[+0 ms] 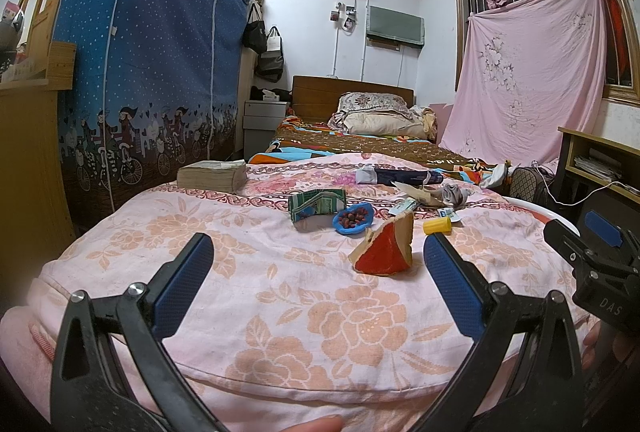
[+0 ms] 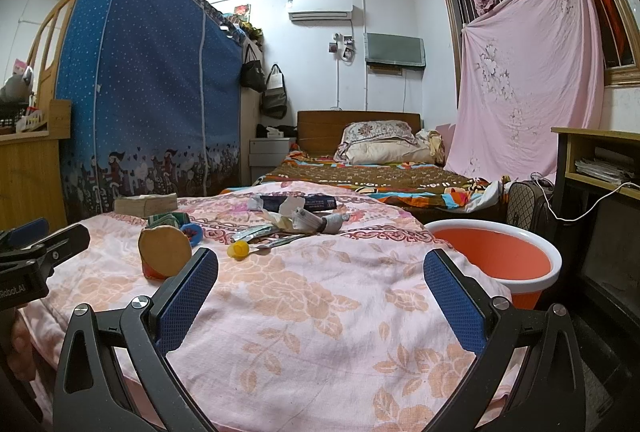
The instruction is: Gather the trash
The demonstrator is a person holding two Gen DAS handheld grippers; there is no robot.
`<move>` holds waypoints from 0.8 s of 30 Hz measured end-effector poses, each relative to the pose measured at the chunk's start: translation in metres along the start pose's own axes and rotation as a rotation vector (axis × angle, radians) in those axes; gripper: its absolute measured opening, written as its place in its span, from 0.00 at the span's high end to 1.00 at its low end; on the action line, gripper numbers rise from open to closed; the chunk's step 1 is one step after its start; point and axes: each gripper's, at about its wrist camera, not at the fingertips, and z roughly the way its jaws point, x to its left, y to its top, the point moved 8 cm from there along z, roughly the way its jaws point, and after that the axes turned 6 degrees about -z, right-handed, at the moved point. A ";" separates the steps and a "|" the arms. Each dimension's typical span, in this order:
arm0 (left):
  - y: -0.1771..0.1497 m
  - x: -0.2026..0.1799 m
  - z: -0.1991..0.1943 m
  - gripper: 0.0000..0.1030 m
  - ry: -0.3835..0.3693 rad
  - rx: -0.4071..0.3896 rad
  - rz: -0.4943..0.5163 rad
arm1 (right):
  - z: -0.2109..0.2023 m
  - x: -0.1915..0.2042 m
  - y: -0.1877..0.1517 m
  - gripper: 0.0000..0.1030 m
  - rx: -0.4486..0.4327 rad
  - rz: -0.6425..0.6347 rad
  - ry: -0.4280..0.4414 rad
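The left gripper [image 1: 318, 252] hovers low over the pink floral quilt [image 1: 280, 296], jaws spread wide and holding nothing. The right gripper [image 2: 320, 268] beside it is likewise wide apart and empty. Just ahead of the left fingers lies a torn red-and-tan wedge of packaging [image 1: 386, 250]. Beyond it sit a yellow cap [image 1: 437, 226], a blue dish [image 1: 354, 219] with small dark red pieces inside, and a crushed green carton [image 1: 316, 204]. Farther back lie crumpled wrappers [image 2: 298, 220]. An orange bucket with a white rim [image 2: 496, 258] stands off the quilt's right edge; its contents cannot be made out.
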 end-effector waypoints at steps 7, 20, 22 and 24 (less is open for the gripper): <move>0.000 0.000 0.000 0.11 0.000 0.000 -0.001 | 0.001 0.001 -0.001 0.00 0.001 0.000 0.001; 0.000 0.000 0.000 0.11 0.000 0.001 0.000 | 0.003 0.001 -0.003 0.00 0.005 0.001 0.002; 0.000 0.000 0.000 0.11 0.001 0.000 0.000 | 0.002 0.002 -0.004 0.00 0.005 0.001 0.003; 0.000 0.000 0.000 0.11 0.001 0.001 0.000 | 0.002 0.002 -0.004 0.00 0.005 0.000 0.003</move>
